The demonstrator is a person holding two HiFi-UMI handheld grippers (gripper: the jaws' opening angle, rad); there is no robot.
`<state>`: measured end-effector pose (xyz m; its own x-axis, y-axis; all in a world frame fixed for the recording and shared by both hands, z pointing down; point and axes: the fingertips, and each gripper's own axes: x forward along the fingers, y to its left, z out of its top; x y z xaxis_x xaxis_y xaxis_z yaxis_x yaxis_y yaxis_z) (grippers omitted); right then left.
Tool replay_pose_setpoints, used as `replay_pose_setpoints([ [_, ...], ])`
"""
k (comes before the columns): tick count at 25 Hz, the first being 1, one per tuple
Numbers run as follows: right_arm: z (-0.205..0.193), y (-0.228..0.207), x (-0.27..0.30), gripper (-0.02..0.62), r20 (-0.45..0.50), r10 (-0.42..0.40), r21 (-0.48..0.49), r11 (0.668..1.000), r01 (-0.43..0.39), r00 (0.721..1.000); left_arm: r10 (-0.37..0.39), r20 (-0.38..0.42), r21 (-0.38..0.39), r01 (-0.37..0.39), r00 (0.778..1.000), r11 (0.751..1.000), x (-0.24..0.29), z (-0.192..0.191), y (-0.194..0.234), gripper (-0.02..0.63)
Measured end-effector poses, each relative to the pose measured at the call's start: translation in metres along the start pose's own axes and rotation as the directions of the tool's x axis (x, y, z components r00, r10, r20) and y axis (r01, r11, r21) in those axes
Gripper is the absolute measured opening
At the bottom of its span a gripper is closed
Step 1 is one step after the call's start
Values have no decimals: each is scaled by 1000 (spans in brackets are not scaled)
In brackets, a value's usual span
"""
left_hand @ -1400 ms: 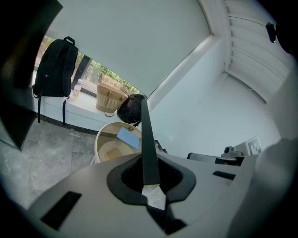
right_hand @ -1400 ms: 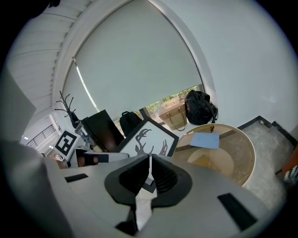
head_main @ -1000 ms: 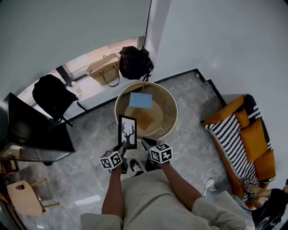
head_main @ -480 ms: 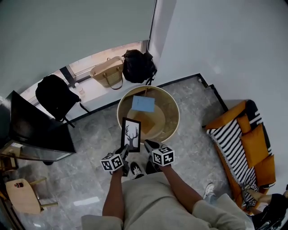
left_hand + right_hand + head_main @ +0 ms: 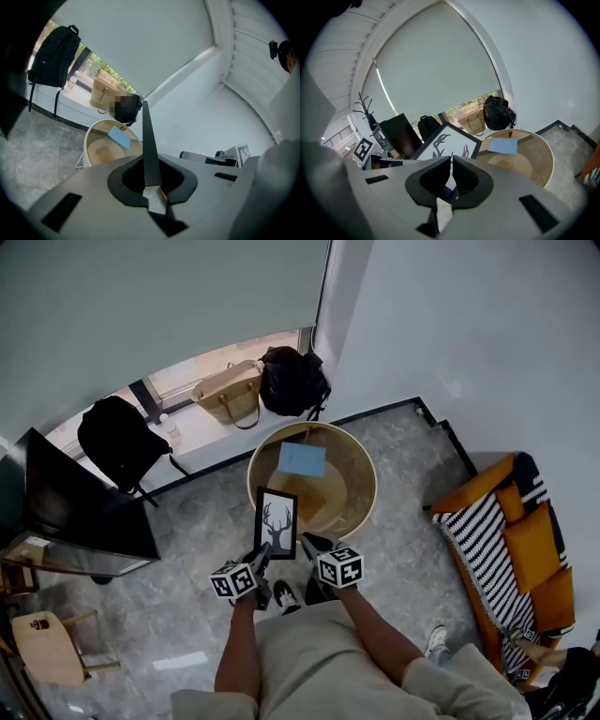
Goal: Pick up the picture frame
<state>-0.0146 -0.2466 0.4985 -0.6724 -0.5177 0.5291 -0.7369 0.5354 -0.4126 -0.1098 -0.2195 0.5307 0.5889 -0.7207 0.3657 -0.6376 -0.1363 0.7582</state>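
The picture frame (image 5: 277,521), black-edged with a white sheet and a black deer-antler drawing, stands upright in the air in front of the person. My left gripper (image 5: 258,555) is shut on its lower edge. In the left gripper view the frame (image 5: 149,150) shows edge-on, rising from between the jaws of the left gripper (image 5: 151,180). My right gripper (image 5: 307,543) hangs just right of the frame, shut, with nothing between its jaws. In the right gripper view the frame (image 5: 454,137) shows behind and left of the right gripper (image 5: 451,176).
Beyond the frame stands a round beige table (image 5: 373,488) with a blue sheet (image 5: 301,458) on it. A black backpack (image 5: 114,437), a beige handbag (image 5: 228,393) and a black bag (image 5: 292,381) sit by the window. A dark screen (image 5: 75,512) is left, an orange sofa (image 5: 511,549) right.
Only the head view has shifted a little. The frame stays in the left gripper and both grippers keep their places.
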Motion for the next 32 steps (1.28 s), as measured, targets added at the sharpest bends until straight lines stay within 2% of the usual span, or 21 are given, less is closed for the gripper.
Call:
replay_pose_setpoints([
  [5,-4,5,1,41,-7,8,-1,1000,-8,1000,5,15,-22,-4,1000,1000,-5,0,4,38],
  [16,-10,14,1,40,-39,48,-36,998,-50,998,-1,9,-12,2,1000,1000,-4,-3,2,38],
  [32,-8,0,-10,40,-19,37,-26,999,-37,999,-4,8,-7,4,1000,1000,4,-6,-6,38],
])
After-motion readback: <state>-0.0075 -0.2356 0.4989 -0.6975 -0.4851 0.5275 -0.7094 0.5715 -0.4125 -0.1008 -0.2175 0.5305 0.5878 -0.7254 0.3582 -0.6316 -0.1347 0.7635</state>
